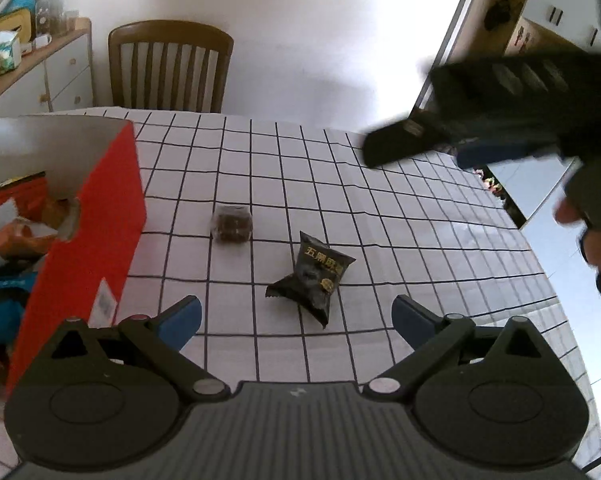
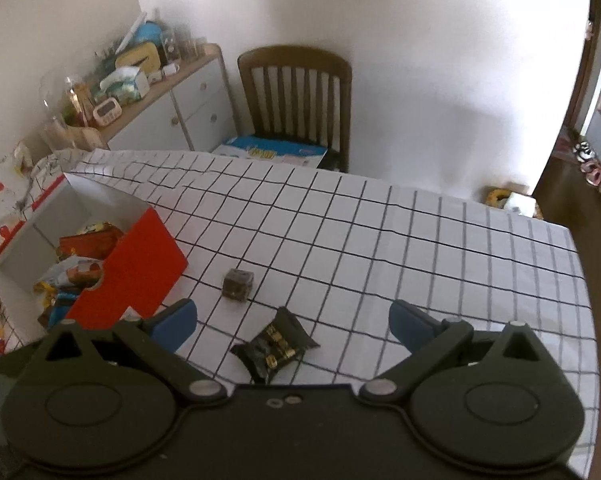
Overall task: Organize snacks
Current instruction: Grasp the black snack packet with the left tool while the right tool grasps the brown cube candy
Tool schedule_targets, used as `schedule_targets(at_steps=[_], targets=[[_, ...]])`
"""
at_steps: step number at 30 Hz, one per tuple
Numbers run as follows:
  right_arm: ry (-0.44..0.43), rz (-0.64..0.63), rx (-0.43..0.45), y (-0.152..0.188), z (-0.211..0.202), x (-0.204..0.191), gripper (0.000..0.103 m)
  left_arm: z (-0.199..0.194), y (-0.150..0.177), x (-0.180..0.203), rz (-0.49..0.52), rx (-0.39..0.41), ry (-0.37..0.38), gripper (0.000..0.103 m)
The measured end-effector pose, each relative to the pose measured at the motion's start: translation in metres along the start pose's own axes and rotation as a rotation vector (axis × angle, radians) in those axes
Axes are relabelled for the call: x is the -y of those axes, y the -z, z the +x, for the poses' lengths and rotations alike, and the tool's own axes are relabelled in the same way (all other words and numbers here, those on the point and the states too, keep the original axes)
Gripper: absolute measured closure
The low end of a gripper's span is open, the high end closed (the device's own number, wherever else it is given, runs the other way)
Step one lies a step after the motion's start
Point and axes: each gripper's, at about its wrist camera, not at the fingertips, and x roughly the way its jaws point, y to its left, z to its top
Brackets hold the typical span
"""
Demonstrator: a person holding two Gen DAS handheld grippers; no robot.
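Note:
A black snack packet with gold print (image 1: 312, 276) lies on the checked tablecloth (image 1: 380, 216), and a small brown wrapped cube (image 1: 232, 223) lies just beyond it. A red box (image 1: 100, 216) holding several snacks stands at the left. My left gripper (image 1: 296, 316) is open and empty, just short of the black packet. My right gripper (image 2: 292, 320) is open and empty above the black packet (image 2: 274, 346); the brown cube (image 2: 238, 283) and red box (image 2: 140, 268) lie ahead to its left. The right gripper also shows blurred in the left wrist view (image 1: 440, 136).
A wooden chair (image 2: 296, 96) stands at the table's far edge with a blue and white pack (image 2: 272, 152) on its seat. A sideboard (image 2: 180, 96) with clutter stands at the back left. The table's right edge (image 2: 576, 280) drops to the floor.

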Motion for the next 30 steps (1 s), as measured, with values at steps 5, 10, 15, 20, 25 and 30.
schedule_targets(at_steps=[5, 10, 15, 20, 25, 30], targets=[[-0.029, -0.01, -0.047, -0.016, 0.029, -0.003, 0.0, 0.02, 0.003, 0.012, 0.073, 0.028, -0.029, 0.001], [-0.064, -0.029, -0.118, -0.03, 0.055, -0.004, 0.0, 0.036, 0.005, 0.023, 0.152, 0.059, -0.048, 0.001], [-0.077, -0.031, -0.196, -0.044, 0.081, -0.008, 0.001, 0.052, 0.006, 0.028, 0.185, 0.054, -0.051, 0.001], [-0.119, -0.018, -0.268, -0.06, 0.106, -0.018, 0.008, 0.065, 0.007, 0.028, 0.21, 0.05, -0.049, 0.001], [-0.143, -0.041, -0.32, -0.064, 0.128, -0.034, 0.021, 0.071, 0.007, 0.025, 0.229, 0.063, -0.043, 0.002], [-0.149, -0.057, -0.364, -0.061, 0.149, -0.046, 0.03, 0.071, 0.006, 0.022, 0.236, 0.077, -0.036, 0.013]])
